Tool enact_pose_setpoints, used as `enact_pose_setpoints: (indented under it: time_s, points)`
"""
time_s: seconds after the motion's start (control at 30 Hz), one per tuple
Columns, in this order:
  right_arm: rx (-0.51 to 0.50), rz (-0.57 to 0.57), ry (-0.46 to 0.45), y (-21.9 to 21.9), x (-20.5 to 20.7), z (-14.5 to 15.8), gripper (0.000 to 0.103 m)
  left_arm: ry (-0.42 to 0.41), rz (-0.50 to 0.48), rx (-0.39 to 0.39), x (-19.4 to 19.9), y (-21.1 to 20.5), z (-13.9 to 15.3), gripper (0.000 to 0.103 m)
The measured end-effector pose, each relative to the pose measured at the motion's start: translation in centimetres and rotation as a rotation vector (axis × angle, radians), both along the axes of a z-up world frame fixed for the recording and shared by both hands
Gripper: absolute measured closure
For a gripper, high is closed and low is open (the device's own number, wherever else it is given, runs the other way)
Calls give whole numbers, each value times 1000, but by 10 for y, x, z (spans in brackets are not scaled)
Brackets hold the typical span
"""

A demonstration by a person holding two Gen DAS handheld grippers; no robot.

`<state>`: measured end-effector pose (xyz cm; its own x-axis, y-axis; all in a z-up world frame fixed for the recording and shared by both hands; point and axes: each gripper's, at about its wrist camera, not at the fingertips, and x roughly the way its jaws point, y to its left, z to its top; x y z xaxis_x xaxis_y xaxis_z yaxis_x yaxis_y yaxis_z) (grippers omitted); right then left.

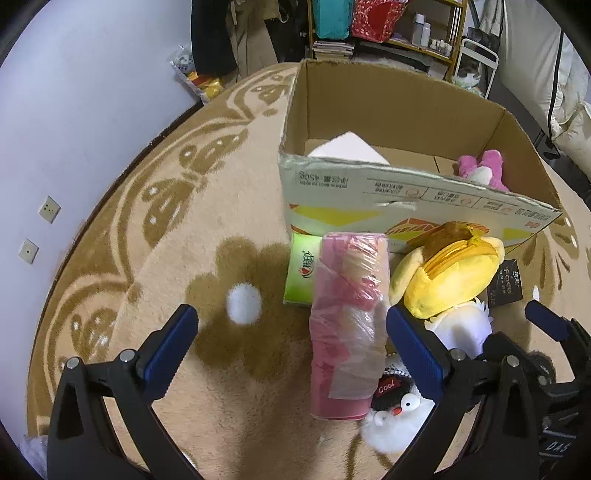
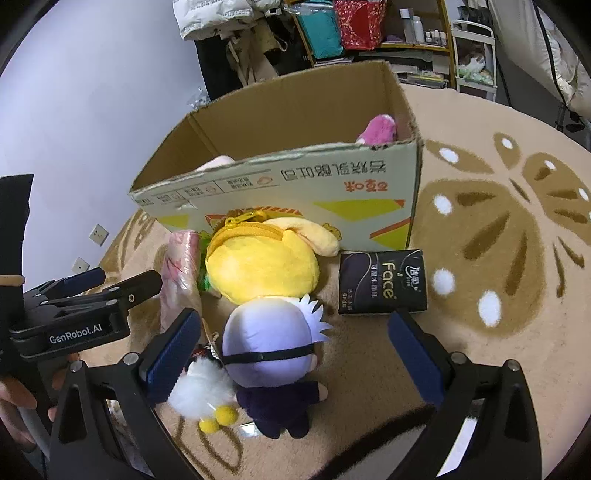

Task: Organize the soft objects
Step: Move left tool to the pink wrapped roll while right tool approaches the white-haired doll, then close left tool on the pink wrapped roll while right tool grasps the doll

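Observation:
My left gripper point(image 1: 291, 332) is open over the rug, and a pink plastic-wrapped roll point(image 1: 347, 321) lies between its fingers, close to the right one. Beside the roll are a green tissue pack point(image 1: 303, 273), a yellow plush pouch point(image 1: 450, 273) and a white penguin toy point(image 1: 395, 413). My right gripper point(image 2: 295, 343) is open around a lavender-headed doll point(image 2: 273, 339) that lies on the rug, and neither finger touches it. A black tissue pack point(image 2: 382, 282) sits to the doll's right. The cardboard box point(image 2: 295, 184) holds a pink plush point(image 2: 380, 129).
A round beige rug point(image 2: 480, 350) with brown butterfly patterns covers the floor. The wall point(image 1: 74, 110) with sockets is on the left. Shelves point(image 1: 406, 33), hanging clothes and bags stand behind the box. A white object point(image 1: 347, 147) lies in the box's left part. A hand point(image 2: 14, 398) holds the left gripper.

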<state>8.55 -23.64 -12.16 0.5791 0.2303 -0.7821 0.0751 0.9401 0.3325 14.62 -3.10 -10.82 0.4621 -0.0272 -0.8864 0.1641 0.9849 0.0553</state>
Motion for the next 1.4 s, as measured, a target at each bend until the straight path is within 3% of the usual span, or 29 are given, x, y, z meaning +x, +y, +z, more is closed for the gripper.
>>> enact_pose_setpoints:
  time_s: [1.0, 1.4]
  points:
    - [-14, 43, 113, 9, 16, -40, 1, 110, -18, -8, 13, -7, -36, 4]
    - [53, 93, 134, 36, 26, -46, 25, 130, -9, 7, 15, -7, -46, 8]
